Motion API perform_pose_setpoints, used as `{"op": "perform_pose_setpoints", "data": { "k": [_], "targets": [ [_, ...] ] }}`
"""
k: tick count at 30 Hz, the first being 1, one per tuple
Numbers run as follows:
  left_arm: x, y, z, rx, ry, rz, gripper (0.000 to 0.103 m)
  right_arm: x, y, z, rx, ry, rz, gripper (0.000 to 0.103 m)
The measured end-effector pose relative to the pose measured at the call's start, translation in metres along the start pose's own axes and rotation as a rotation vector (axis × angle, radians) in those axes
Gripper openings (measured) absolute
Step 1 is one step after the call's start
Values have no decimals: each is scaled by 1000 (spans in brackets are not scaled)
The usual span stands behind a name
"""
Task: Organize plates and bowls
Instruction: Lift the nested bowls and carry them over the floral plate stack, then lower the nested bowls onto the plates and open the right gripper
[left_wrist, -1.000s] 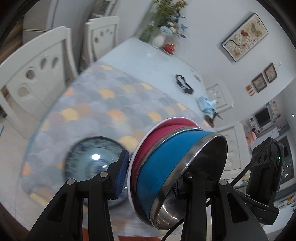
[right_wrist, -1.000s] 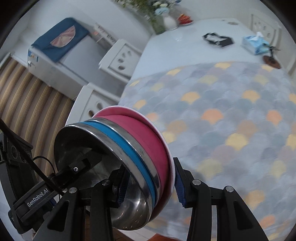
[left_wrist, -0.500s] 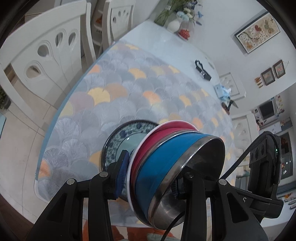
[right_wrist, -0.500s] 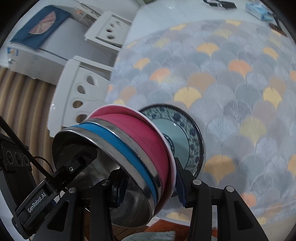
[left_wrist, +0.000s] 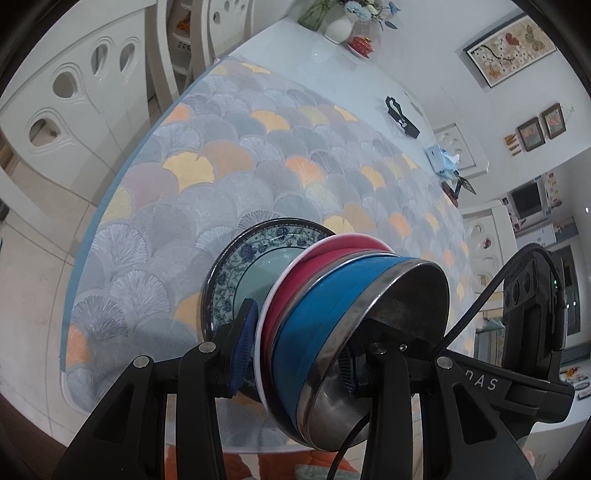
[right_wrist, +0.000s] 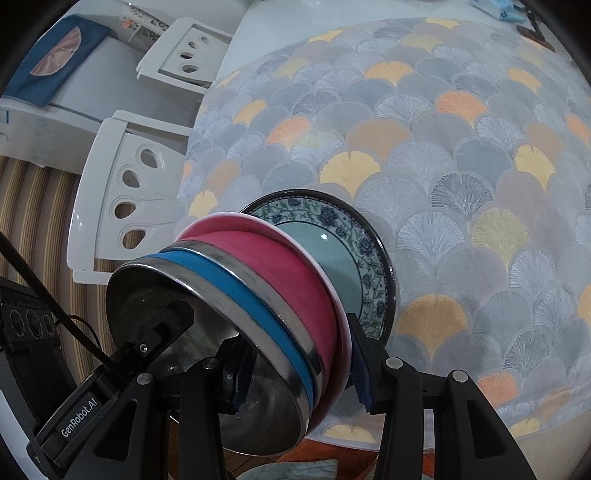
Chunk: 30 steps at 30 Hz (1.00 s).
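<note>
Since a second ago the blue-patterned plate (left_wrist: 236, 273) has come into clear view under the carried stack, and both grippers have drawn closer to the near edge of the counter (left_wrist: 229, 162). Fingers (left_wrist: 242, 350) of the left gripper (left_wrist: 295, 362) pinch the stack's rim from one side, one blue pad outside the pink plate (left_wrist: 295, 269), the other inside the steel bowl (left_wrist: 391, 332); the right gripper (right_wrist: 295, 373) clamps the opposite rim the same way. Between them hangs the stack: pink plate lowest, blue-banded steel bowl nested on it, tilted on edge above the patterned plate, not visibly touching it. Nesting looks done; setting the stack down onto that plate appears to be what is left. Only the left view shows the counter's far end, with a vase (left_wrist: 338, 27), a black object (left_wrist: 400, 118) and a tissue pack (left_wrist: 443, 158); only the right view shows the wooden floor (right_wrist: 40, 206) and the other gripper's "GenRobot.AI" label.
</note>
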<state>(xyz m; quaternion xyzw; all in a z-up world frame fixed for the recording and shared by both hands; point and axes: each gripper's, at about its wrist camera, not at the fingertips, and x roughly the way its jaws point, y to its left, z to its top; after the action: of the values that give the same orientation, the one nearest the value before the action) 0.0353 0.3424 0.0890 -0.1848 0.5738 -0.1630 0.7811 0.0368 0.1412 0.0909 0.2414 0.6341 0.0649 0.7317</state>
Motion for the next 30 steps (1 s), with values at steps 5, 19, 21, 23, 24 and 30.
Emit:
{"op": "perform_pose_setpoints", "data": {
  "k": [5, 19, 21, 23, 24, 30],
  "targets": [
    [8, 1, 4, 7, 11, -3, 36, 3, -3, 5, -2, -1, -17, 44],
    [-30, -8, 12, 115, -102, 6, 36, -38, -7, 11, 26, -129, 62, 44],
    [-40, -15, 15, 155, -133, 23, 36, -53, -1, 7, 17, -164, 85, 44],
    [-52, -23, 17, 192, -168, 37, 37, -66, 6, 2, -5, -199, 90, 44],
    [-57, -27, 18, 210, -187, 46, 39, -76, 14, -2, -32, -232, 78, 44],
    [-98, -45, 35, 268, -343, 139, 44, -130, 69, -22, -268, -452, -118, 48]
  ]
}}
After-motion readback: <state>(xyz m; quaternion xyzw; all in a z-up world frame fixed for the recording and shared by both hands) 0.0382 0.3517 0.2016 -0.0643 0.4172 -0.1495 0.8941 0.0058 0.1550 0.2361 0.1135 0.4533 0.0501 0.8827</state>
